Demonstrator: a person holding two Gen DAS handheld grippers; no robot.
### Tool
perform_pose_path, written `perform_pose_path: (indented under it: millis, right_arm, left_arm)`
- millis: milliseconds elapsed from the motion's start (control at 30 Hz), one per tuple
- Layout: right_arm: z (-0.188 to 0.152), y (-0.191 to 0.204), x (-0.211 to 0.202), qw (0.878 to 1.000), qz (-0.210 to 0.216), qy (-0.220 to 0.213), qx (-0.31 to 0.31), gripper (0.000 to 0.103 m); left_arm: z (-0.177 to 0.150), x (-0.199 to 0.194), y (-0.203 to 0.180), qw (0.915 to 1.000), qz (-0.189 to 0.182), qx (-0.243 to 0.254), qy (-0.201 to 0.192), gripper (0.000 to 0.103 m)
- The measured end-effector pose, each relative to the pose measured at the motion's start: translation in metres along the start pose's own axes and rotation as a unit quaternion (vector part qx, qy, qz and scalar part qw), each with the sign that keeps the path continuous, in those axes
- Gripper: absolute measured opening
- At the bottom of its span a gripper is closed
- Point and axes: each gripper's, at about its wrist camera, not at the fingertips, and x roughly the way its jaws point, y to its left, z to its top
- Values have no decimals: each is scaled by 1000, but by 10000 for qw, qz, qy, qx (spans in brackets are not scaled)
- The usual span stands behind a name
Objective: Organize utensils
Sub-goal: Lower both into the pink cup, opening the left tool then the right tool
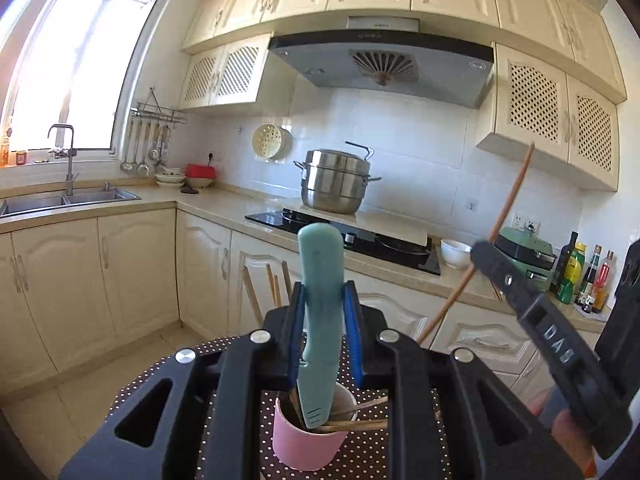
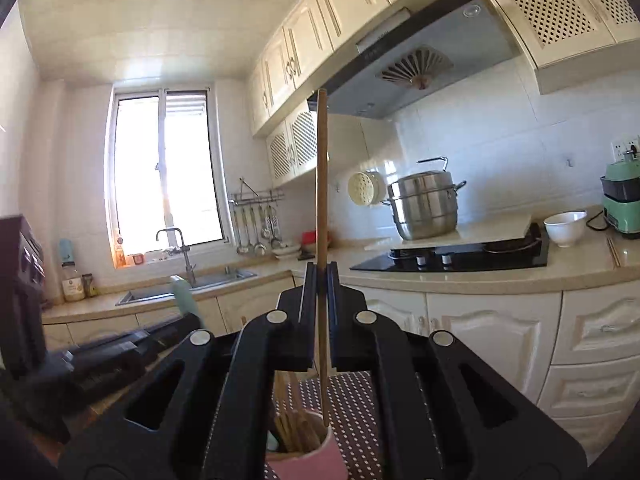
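My left gripper point(image 1: 322, 300) is shut on a teal-handled utensil point(image 1: 320, 280); its lower end stands inside a pink cup point(image 1: 308, 446) that holds several wooden chopsticks. My right gripper point(image 2: 320, 276) is shut on one wooden chopstick point(image 2: 322, 184), held upright, its lower tip just above the pink cup point(image 2: 312, 460). In the left wrist view the right gripper point(image 1: 486, 254) is at the right, with the chopstick point(image 1: 512, 196) slanting through it. The left gripper shows at lower left of the right wrist view point(image 2: 176, 320).
The cup stands on a brown polka-dot cloth point(image 1: 136, 380). Behind are a black hob point(image 1: 360, 236) with a steel pot point(image 1: 336, 182), a white bowl point(image 1: 454, 254), a green appliance point(image 1: 524, 248), bottles point(image 1: 584, 276) and a sink point(image 1: 68, 200).
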Motion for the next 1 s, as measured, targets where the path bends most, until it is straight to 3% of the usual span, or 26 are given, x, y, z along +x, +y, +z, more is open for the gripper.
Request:
perform_pose_path:
  millis: [100,233,567,1000]
  right_arm:
    - [-1,5,7,9999,130,12,-31,5]
    - [-14,15,18,9988,297,339,-169,5]
    - [-33,16,24,9970,277,695,-215,5]
    - [-28,27,15,9967,382,676,-238,6]
  left_arm:
    - [-8,11,1,10000,-3,-5,53,18]
    - [-17,21,1,9998,25,33,192,19]
    - [-25,25,12,9995,48,-172,274,20]
    - [-32,15,15,9989,343,-104,307,45]
